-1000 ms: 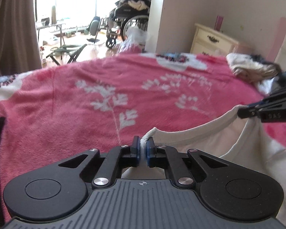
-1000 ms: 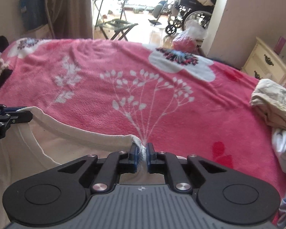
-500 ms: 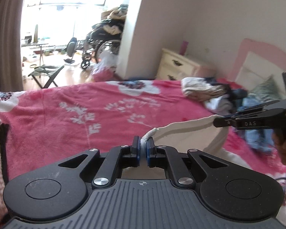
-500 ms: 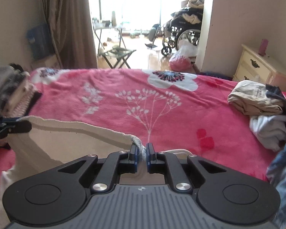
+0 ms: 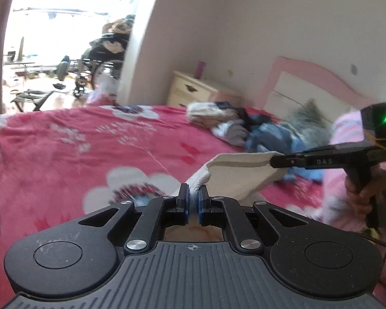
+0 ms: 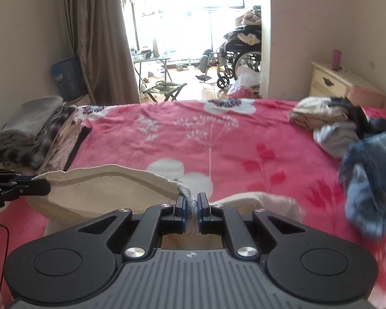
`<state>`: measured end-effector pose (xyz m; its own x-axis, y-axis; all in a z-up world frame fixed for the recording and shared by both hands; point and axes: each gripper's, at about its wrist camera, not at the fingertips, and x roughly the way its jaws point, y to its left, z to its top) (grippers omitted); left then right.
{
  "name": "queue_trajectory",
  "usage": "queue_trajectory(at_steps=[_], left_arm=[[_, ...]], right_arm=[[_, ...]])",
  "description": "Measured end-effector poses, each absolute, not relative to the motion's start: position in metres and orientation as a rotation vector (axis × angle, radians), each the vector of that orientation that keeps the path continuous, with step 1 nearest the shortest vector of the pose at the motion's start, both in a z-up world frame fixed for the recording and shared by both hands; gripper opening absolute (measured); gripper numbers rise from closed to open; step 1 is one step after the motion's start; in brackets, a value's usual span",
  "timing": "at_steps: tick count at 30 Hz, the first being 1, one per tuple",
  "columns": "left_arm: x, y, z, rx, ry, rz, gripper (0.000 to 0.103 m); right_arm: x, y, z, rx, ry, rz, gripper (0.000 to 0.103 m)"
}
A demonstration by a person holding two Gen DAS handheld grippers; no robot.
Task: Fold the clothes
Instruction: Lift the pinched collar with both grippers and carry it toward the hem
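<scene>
Since a second ago we have lifted the cream garment (image 5: 240, 177) up off the pink floral blanket (image 5: 64, 154), and both cameras now see more of the room beyond the bed than before. From the left wrist view, our left gripper (image 5: 192, 202) has its blue pads pressed together on the ribbed edge of the garment, which rises from the jaws and stretches off to the right, its long axis running roughly level across to our right gripper (image 5: 275, 161), which pinches the other end of that same edge. The cloth hangs slack below the stretched hem, above the blanket. One hand (image 5: 360, 195) grips the right tool's handle. Behind it lies one loose heap of unfolded clothes (image 5: 244, 126) near the pink headboard (image 5: 316, 77). From the right wrist view, our right gripper (image 6: 191, 204) is clamped on a bunched bit of ribbed hem, and the edge runs leftward to the left gripper (image 6: 42, 187), sagging slightly between the two. We count one folded stack (image 6: 36, 134) at the blanket's left edge, one unfolded heap at the right, one nightstand (image 6: 329, 82) and one wheelchair (image 6: 239, 59) in the bright room beyond.
</scene>
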<state>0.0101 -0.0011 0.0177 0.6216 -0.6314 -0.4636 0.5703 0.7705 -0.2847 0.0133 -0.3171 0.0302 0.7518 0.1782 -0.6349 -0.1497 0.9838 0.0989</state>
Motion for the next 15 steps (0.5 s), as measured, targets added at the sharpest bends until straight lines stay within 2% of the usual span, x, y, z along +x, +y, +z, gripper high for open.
queue_trajectory(at_steps=[8, 15], left_arm=[[-0.053, -0.011, -0.008, -0.047, 0.677, -0.81, 0.005], [-0.09, -0.018, -0.042, 0.022, 0.768, -0.845, 0.005]], right_arm=[[-0.067, -0.329, 0.005, 0.113, 0.777, 0.147, 0.01], [-0.086, -0.331, -0.022, 0.141, 0.908, 0.15, 0.009]])
